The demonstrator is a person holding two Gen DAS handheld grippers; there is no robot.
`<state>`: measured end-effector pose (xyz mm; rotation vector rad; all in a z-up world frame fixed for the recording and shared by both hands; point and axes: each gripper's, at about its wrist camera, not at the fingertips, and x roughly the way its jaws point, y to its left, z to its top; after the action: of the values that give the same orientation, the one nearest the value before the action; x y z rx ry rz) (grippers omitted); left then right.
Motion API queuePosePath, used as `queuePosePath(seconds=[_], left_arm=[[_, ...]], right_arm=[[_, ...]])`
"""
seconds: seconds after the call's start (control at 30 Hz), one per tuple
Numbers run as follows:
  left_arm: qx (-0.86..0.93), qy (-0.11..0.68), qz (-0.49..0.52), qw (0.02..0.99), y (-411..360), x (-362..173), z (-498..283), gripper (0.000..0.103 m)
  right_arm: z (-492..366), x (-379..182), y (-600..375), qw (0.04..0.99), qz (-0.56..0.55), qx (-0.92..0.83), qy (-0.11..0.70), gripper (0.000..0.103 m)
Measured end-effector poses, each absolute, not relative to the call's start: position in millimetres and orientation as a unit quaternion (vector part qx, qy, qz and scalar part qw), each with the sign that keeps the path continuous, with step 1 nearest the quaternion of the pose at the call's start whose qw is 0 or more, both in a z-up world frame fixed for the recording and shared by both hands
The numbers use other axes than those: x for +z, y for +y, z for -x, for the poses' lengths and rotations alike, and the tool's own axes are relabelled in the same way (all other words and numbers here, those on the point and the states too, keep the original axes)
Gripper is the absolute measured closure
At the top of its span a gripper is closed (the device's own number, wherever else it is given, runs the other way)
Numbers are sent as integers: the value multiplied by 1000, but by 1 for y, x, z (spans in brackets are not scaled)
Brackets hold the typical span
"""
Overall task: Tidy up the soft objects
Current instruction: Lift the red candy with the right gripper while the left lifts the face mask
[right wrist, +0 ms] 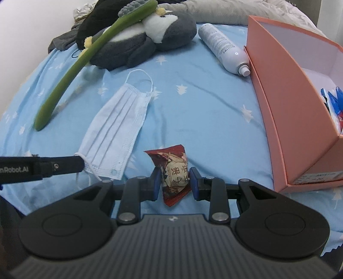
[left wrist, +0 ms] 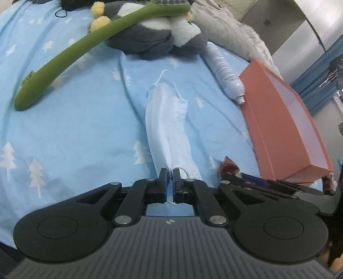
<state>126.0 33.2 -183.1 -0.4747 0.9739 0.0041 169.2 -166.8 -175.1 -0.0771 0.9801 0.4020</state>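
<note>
A pale blue face mask lies on the blue tree-print bedsheet; it also shows in the right wrist view. My left gripper is shut on the mask's near edge and ear loop. My right gripper is shut on a red snack packet, its pads against both sides. An open salmon box stands on the right with blue packets inside. A grey penguin plush lies at the back.
A green long-handled brush leans from the plush down to the sheet. A white spray bottle lies beside the box. Dark clothing and a grey quilt lie at the back.
</note>
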Motion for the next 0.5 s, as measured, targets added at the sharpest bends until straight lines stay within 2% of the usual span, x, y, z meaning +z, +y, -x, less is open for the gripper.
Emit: queuePosePath(seconds=[0.07, 0.1, 0.17, 0.2, 0.23, 0.5], left_arm=[[9, 466, 220, 857, 35, -184, -129, 99], [12, 469, 219, 856, 35, -185, -129, 94], [16, 472, 222, 853, 37, -187, -131, 78], [19, 473, 222, 853, 37, -188, -132, 64], [21, 471, 221, 854, 37, -188, -132, 58], [19, 463, 208, 862, 35, -185, -135, 44]], right_arm=[[-170, -175, -165, 862, 41, 193, 468, 71], [-171, -175, -164, 862, 43, 194, 467, 71], [-172, -176, -162, 862, 46, 194, 466, 70], [-172, -177, -162, 862, 48, 193, 466, 70], [-173, -178, -161, 862, 48, 191, 467, 70], [-176, -185, -163, 859, 35, 187, 475, 66]])
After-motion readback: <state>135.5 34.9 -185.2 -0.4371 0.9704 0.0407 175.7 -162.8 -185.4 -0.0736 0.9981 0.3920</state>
